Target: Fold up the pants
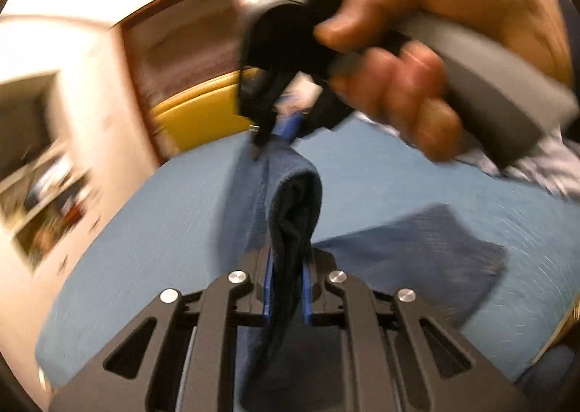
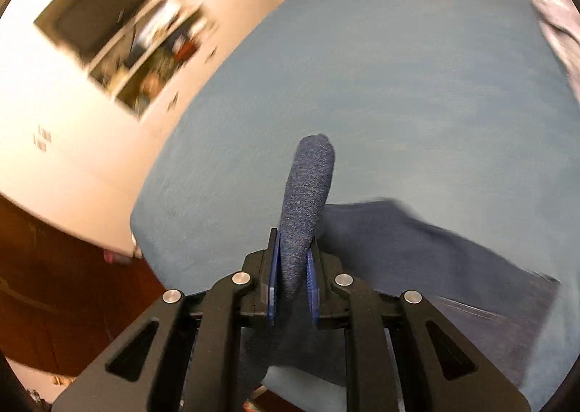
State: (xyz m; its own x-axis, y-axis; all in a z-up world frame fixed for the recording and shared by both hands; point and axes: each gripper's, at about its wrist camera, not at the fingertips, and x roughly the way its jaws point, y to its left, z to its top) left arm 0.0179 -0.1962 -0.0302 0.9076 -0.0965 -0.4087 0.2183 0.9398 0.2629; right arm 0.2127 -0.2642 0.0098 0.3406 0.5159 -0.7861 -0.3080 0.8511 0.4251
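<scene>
The dark blue pants (image 1: 417, 249) lie partly flat on a light blue cover (image 1: 145, 231), and one edge is lifted into a hanging fold (image 1: 293, 194). My left gripper (image 1: 286, 267) is shut on that fold, with cloth bunched between its blue pads. A hand (image 1: 417, 60) holds my right gripper (image 1: 275, 136) above and beyond it, pinching the same lifted edge further along. In the right wrist view, my right gripper (image 2: 293, 259) is shut on a rolled ridge of the pants (image 2: 311, 187). The rest of the pants (image 2: 435, 259) trail off to the right.
The light blue cover (image 2: 398, 86) spreads wide ahead. A pale patterned cloth (image 1: 543, 165) lies at its far right edge. A yellow padded seat (image 1: 203, 115) and a brown wooden panel (image 1: 181, 46) stand beyond. A white wall with a cluttered shelf niche (image 2: 145, 60) is on the left.
</scene>
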